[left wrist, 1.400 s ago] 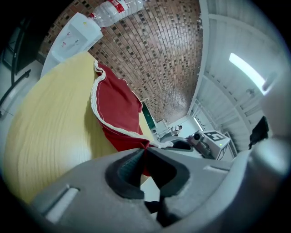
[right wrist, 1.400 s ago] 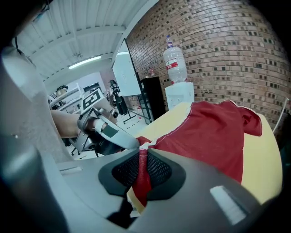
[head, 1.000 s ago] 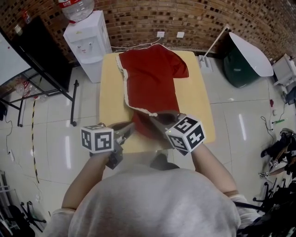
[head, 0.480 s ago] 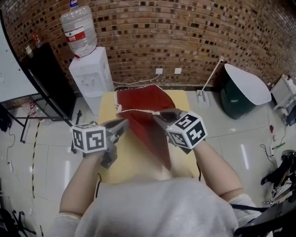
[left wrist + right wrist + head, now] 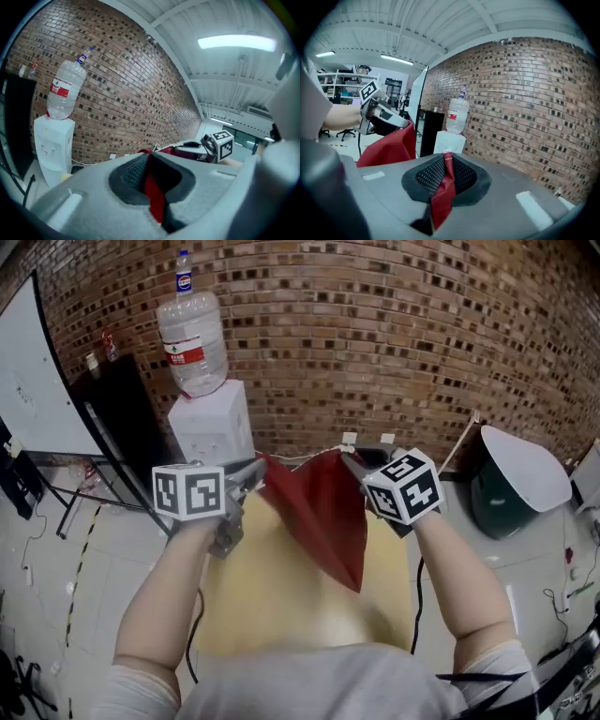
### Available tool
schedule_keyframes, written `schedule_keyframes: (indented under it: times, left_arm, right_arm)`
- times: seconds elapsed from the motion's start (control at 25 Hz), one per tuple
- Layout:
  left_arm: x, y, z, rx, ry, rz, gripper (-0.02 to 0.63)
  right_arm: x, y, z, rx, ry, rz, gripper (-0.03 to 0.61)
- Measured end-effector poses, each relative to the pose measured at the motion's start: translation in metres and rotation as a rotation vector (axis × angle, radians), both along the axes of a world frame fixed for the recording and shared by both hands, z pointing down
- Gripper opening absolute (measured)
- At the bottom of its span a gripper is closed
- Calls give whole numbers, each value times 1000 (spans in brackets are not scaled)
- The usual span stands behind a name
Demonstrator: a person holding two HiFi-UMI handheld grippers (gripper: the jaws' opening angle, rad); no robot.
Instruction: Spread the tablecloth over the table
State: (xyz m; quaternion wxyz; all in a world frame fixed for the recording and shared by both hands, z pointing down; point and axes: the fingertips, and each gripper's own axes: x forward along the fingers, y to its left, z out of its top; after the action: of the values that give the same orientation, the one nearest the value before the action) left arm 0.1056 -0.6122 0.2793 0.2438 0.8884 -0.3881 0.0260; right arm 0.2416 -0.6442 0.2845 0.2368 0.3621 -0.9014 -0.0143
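1. Head view: you've got the left gripper [image 5: 253, 472] and the right gripper [image 5: 353, 462] raised in front of you. Each is clamped on the top edge of the red tablecloth [image 5: 323, 517]. The cloth sags between the two tools and hangs below them in a bunched, folded point over the yellow table [image 5: 272, 606]. Pretty much all the tabletop under the tools is bare, so the actual spreading isn't done. I'd call this the lift-and-shake-out stage.

2. Left gripper view: the jaws are together, with a thin strip of red fabric pinched between the pads [image 5: 133, 171]. The other tool sits off to this one's right, and the cloth edge runs across to it. The water dispenser [image 5: 51, 150] is out ahead to the left.

3. Right gripper view: same deal, the jaws are closed on a slightly thicker fold of red. The left tool is off to its left with cloth draped beneath it.

What's left, I reckon, is to open the folds out, lay it flat and square it over the table.
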Motion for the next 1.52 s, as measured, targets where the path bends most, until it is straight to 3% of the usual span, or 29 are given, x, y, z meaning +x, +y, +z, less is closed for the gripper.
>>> schedule_keyframes:
  times: [0.2, 0.36, 0.68, 0.92, 1.16, 1.52]
  left_arm:
    - [-37, -89, -18, 22, -21, -73, 8]
    - [-75, -164, -38, 62, -16, -152, 8]
    - [-140, -259, -28, 64, -47, -242, 8]
    - [-163, -293, 15, 38, -61, -305, 8]
    - [-178, -297, 66, -37, 28, -334, 8]
    - [-193, -279, 67, -17, 18, -340, 8]
  right_arm:
    - [14, -87, -12, 14, -6, 121, 26]
    - [33, -155, -36, 88, -7, 258, 26]
    - [80, -246, -47, 168, 45, 468, 26]
    - [132, -273, -5, 103, 69, 585, 26]
    - [177, -267, 49, -15, 46, 707, 26]
    - [183, -237, 62, -63, 19, 740, 26]
